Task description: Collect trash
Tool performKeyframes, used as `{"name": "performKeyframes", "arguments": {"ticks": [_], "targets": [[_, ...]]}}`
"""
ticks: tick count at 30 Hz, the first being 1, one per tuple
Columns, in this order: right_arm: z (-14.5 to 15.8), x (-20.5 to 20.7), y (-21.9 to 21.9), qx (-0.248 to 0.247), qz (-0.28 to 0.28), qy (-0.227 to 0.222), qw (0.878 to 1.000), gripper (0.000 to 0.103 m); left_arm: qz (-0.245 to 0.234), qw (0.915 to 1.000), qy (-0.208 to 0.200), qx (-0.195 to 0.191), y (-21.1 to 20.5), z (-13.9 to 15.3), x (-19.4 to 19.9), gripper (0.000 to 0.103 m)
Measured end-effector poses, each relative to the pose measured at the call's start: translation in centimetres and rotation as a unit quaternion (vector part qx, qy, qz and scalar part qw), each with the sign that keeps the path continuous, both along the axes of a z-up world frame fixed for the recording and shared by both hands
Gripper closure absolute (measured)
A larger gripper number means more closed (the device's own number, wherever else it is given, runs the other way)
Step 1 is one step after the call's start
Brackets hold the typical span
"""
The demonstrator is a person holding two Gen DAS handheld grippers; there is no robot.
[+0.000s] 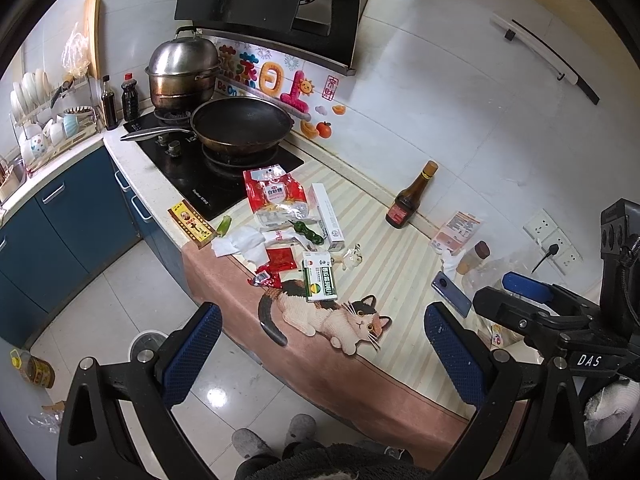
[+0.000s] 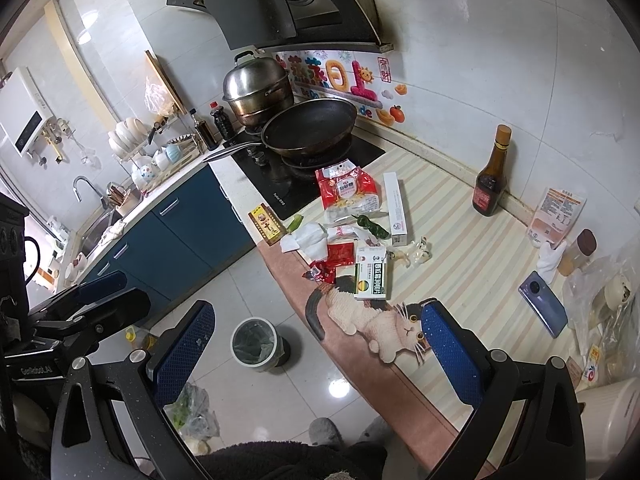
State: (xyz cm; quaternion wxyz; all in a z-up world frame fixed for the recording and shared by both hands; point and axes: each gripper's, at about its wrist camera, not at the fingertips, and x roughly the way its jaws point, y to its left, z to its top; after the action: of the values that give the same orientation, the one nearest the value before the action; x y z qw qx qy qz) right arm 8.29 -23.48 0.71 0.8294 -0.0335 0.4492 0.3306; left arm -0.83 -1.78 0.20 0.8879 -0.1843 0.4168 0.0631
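Trash lies on the cat-print mat [image 1: 400, 276] [image 2: 460, 264]: a red-white bag [image 1: 274, 196] [image 2: 348, 192], a long white box [image 1: 327, 216] [image 2: 396, 208], a green-white box [image 1: 318, 276] [image 2: 371, 276], crumpled tissue [image 1: 240, 242] [image 2: 306, 240], red wrappers [image 1: 278, 260] [image 2: 338, 256], a green pepper [image 1: 306, 232] [image 2: 370, 226] and a yellow-red packet [image 1: 192, 224] [image 2: 264, 224]. A lined bin [image 2: 256, 344] [image 1: 146, 346] stands on the floor. My left gripper [image 1: 320, 356] and right gripper [image 2: 316, 352] are open, empty, held short of the counter edge.
A stove with a frying pan [image 1: 242, 128] [image 2: 310, 128] and steamer pot [image 1: 182, 72] sits at the back left. A brown sauce bottle [image 1: 412, 196] [image 2: 492, 176], a phone [image 1: 452, 294] [image 2: 544, 308], a spice jar [image 2: 578, 252] and plastic bags [image 2: 600, 304] are on the right.
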Motion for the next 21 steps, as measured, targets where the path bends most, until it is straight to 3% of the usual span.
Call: {"name": "performKeyframes", "arguments": {"ticks": [17, 21], "targets": [[0.2, -1.0, 0.4, -0.003, 0.002, 0.001, 1.0, 0.0, 0.006, 1.0, 0.0, 0.002, 0.1, -0.2, -0.5, 0.0], [-0.3, -1.0, 1.5, -0.016, -0.022, -0.006, 1.0, 0.0, 0.057, 0.9968, 0.011, 0.055, 2.2, -1.4, -0.6, 0.0]]}}
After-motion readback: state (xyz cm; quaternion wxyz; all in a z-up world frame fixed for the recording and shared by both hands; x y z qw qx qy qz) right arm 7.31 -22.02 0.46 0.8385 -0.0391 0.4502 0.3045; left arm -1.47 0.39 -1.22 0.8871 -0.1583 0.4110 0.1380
